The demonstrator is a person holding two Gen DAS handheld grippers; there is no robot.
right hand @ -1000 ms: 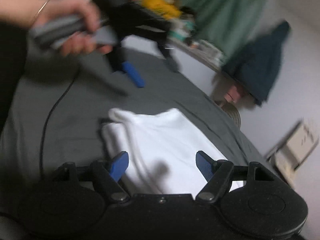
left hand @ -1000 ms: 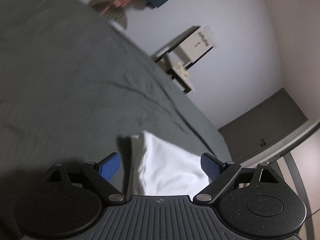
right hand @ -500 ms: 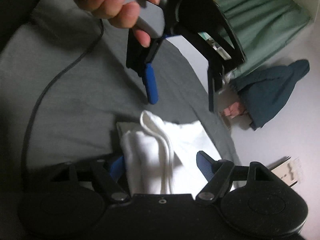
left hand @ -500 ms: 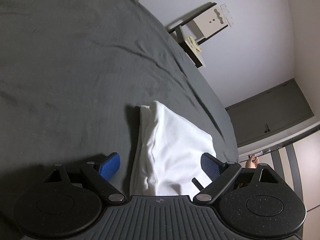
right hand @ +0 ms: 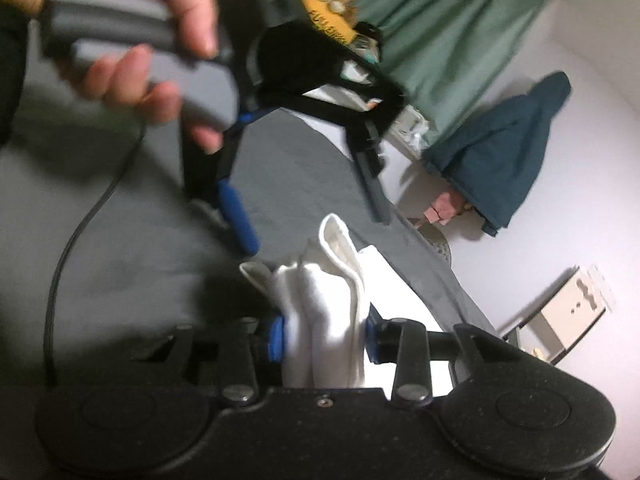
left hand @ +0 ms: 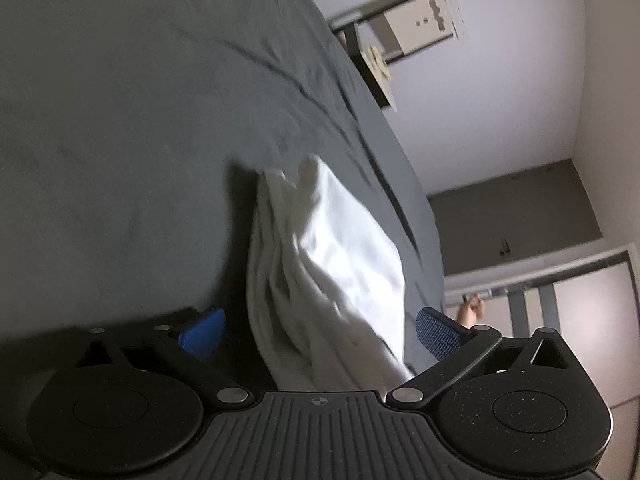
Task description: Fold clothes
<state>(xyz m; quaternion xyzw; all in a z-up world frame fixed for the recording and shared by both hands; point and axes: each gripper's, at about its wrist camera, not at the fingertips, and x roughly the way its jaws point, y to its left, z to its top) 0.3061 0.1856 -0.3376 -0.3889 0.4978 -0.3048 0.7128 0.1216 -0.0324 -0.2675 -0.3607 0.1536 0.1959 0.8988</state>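
Observation:
A folded white garment (left hand: pixel 332 272) lies on the dark grey bed (left hand: pixel 120 140). In the left wrist view my left gripper (left hand: pixel 320 328) is open, its blue pads on either side of the garment's near end. In the right wrist view my right gripper (right hand: pixel 324 338) is shut on the bunched edge of the white garment (right hand: pixel 328 304), which stands up between the blue pads. The left gripper (right hand: pixel 304 216) also shows there, held in a hand above the bed beyond the garment, open.
A bedside shelf with a white box (left hand: pixel 416 24) stands past the bed's far edge. A grey door (left hand: pixel 516 220) is at the right. A green curtain (right hand: pixel 440 28), a hanging blue jacket (right hand: pixel 508 152) and a black cable (right hand: pixel 68 260) show in the right wrist view.
My right gripper has closed on the garment's edge and bunched it up. My left gripper has moved closer along the garment and stays open.

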